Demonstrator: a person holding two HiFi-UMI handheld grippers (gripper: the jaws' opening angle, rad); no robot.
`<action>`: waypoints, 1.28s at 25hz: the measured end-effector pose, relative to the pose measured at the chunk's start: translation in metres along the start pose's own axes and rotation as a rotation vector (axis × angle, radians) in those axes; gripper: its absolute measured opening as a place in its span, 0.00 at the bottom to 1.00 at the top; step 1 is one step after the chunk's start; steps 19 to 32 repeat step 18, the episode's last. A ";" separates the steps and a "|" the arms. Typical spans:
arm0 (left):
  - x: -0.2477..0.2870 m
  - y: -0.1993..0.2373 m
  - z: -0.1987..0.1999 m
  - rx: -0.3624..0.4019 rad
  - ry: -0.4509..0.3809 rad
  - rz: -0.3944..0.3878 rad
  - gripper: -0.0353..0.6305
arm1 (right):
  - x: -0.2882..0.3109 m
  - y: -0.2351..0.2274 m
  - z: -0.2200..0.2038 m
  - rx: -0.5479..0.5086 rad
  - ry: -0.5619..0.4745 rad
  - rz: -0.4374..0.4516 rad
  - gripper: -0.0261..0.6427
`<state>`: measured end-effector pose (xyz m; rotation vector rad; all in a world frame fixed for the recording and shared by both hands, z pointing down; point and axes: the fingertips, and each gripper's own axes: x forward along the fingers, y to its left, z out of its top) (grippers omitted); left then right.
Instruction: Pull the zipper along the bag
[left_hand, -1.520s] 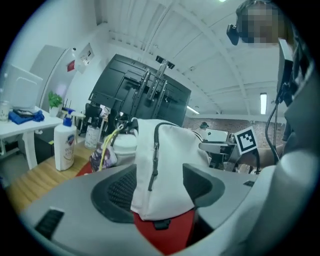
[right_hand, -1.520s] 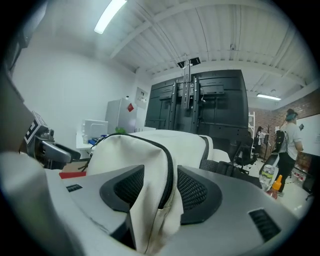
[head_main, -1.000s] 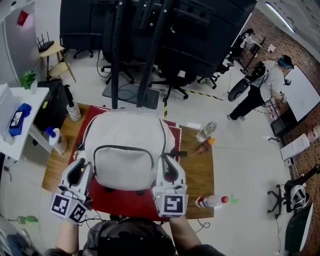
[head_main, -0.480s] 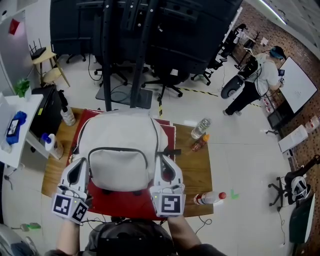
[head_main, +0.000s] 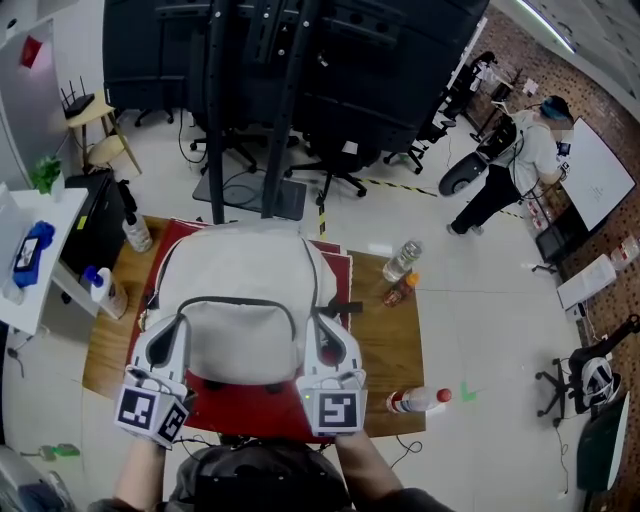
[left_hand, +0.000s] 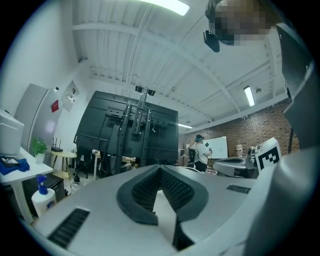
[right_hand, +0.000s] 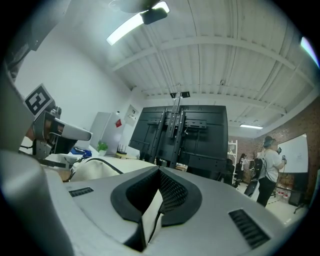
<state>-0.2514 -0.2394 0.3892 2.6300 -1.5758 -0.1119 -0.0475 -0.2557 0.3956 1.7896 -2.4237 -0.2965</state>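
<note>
A white backpack lies on a red mat on the wooden table, with a dark zipper line arching over its front pocket. My left gripper is at the bag's left side, by the zipper's left end. It is shut, with pale bag fabric pinched between the pads. My right gripper is at the bag's right side, also shut on pale fabric. The bag shows to the left in the right gripper view. I cannot make out the zipper pull.
Two bottles stand at the table's left edge. A clear bottle and a small orange one lie at the right, and a red-capped bottle lies near the front right. A black stand rises behind. A person stands far right.
My left gripper has moved rightward against the bag's left side and its jaws have closed. My right gripper has stayed at the bag's right side.
</note>
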 end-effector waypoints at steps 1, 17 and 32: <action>0.001 -0.001 0.000 -0.003 0.002 -0.001 0.09 | 0.001 0.000 -0.001 -0.003 0.003 0.003 0.06; 0.006 0.017 0.004 0.000 0.001 0.054 0.09 | 0.012 0.005 -0.013 -0.024 0.034 0.057 0.06; 0.006 0.017 0.004 0.001 0.001 0.053 0.09 | 0.012 0.005 -0.013 -0.021 0.033 0.057 0.06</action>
